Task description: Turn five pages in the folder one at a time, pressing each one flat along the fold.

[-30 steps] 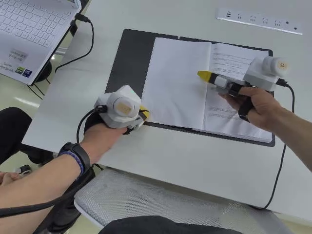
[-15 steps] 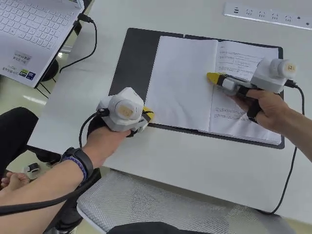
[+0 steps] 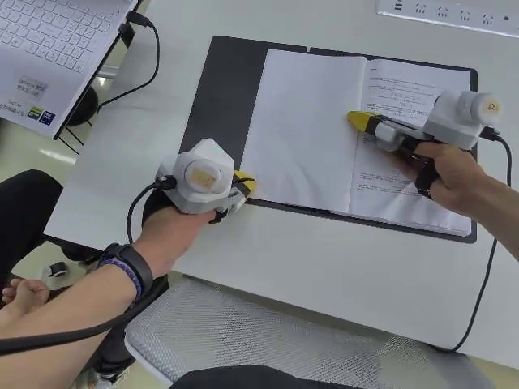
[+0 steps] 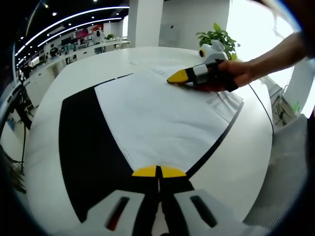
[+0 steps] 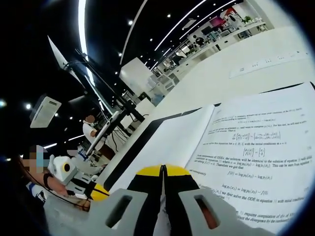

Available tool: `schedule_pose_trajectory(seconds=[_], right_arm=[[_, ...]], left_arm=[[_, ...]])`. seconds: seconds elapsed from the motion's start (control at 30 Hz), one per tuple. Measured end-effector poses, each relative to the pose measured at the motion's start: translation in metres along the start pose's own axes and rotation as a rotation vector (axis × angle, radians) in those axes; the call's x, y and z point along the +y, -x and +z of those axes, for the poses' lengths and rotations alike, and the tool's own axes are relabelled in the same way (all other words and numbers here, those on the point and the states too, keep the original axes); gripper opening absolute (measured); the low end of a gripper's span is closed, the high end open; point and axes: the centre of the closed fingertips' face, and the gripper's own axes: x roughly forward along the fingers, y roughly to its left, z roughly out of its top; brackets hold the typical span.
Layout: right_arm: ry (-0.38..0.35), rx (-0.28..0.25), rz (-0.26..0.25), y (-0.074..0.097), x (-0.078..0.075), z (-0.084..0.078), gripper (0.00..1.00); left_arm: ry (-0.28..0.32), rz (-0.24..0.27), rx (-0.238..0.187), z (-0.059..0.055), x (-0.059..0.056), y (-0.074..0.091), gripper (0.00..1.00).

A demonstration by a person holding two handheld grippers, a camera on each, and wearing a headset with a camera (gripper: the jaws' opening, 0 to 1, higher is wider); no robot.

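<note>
Bare table [image 3: 324, 267] rings the folder [image 3: 223, 89]; laptop [image 3: 49, 49] and power strip [image 3: 454, 16] stand well apart.

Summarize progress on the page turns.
Done: folder open, turned page lies blank-side up at left. In hand: right gripper, shut, tip at the fold beside the printed page; left gripper, shut, at the turned page's near edge. Left: remaining turns; the count so far can't be told.

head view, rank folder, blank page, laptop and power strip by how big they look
1. folder
2. blank page and laptop look about alike; the frame crops the laptop, so no ranking
3. power strip, smallest, also cropped
</note>
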Motion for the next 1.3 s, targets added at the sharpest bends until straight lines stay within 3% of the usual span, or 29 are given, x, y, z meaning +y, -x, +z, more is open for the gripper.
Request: schedule_pose_trajectory(seconds=[0.13, 0.73, 1.0, 1.1, 1.3], right_arm=[[0.013, -0.024, -0.021, -0.007, -0.018, 0.012, 0.0], [-0.033, -0.164, -0.164, -0.031, -0.049, 0.051, 0.0], [-0.02, -0.166, -0.211, -0.042, -0.068, 0.069, 0.0], [-0.005, -0.162, -0.226, -0.045, -0.069, 0.07, 0.0], [-0.025, -0.182, -0.241, -0.05, -0.081, 0.081, 0.0]], left_arm=[[0.011, -0.001, -0.005, -0.001, 0.001, -0.001, 0.0], [0.012, -0.003, -0.015, -0.001, 0.001, 0.0, 0.0], [0.035, -0.004, -0.026, 0.0, 0.0, 0.002, 0.0], [0.033, 0.0, -0.028, 0.0, 0.0, 0.002, 0.0], [0.034, -0.002, -0.026, -0.001, 0.001, 0.002, 0.0]])
